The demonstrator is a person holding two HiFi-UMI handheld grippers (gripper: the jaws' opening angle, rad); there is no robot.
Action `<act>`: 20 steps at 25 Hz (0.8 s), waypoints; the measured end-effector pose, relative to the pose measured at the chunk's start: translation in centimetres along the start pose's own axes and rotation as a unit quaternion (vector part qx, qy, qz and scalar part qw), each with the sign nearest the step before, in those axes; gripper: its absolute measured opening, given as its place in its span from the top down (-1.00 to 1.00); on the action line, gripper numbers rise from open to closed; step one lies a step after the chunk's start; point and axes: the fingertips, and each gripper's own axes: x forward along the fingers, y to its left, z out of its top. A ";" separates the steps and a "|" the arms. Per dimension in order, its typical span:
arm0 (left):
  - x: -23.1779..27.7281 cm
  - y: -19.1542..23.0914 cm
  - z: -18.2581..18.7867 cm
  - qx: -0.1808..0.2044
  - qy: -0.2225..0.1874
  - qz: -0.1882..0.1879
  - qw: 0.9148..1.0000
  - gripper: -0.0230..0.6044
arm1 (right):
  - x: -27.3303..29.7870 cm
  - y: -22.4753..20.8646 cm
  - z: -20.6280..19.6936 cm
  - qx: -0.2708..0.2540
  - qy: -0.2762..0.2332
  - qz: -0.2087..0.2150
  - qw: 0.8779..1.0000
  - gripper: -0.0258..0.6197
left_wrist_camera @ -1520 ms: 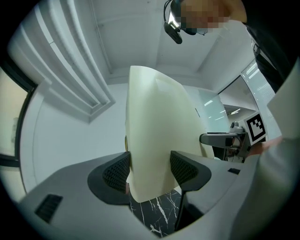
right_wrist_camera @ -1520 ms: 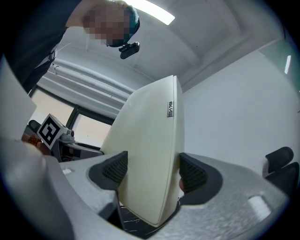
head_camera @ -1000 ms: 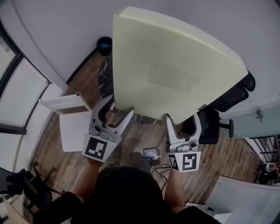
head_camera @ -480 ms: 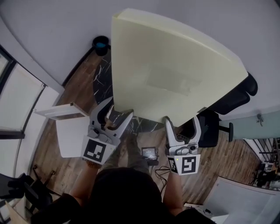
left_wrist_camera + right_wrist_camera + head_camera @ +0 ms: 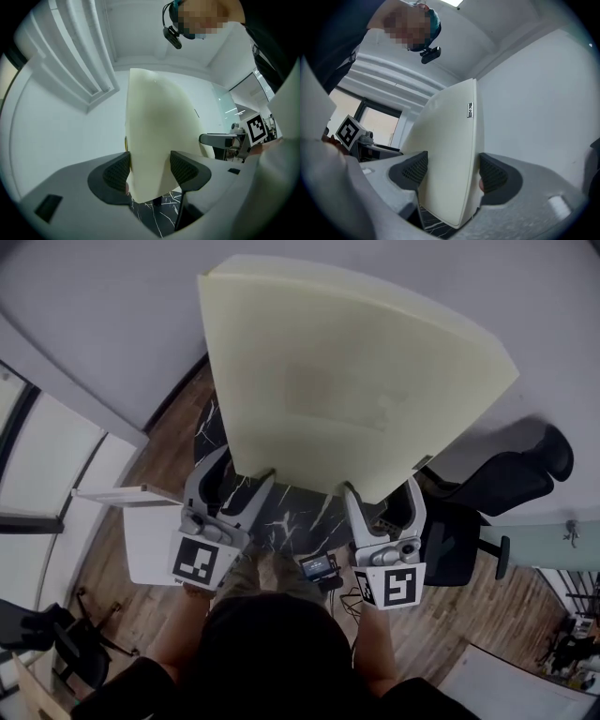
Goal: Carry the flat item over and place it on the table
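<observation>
You hold the cream foam slab [image 5: 347, 371] by its near edge, raised in front of you above the black marble table [image 5: 291, 514]. The left gripper [image 5: 238, 476] is clamped on this edge near the left corner and the right gripper [image 5: 382, 495] near the right corner. Each pair of jaws presses the foam from both faces. I think you should lower both grippers together and lay the slab flat, so that it does not twist. Your forearms reach forward side by side, with the grippers pointing away from you.
</observation>
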 end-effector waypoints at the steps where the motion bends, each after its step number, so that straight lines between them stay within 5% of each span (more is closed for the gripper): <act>1: 0.8 0.0 -0.2 0.003 0.001 0.002 1.000 0.06 | 0.5 -0.7 -0.4 0.001 0.001 0.002 1.000 -0.14; 20: 4.9 1.3 -5.5 -0.001 0.022 -0.021 1.000 0.06 | 2.3 -3.0 -6.6 0.029 0.065 -0.010 0.997 -0.14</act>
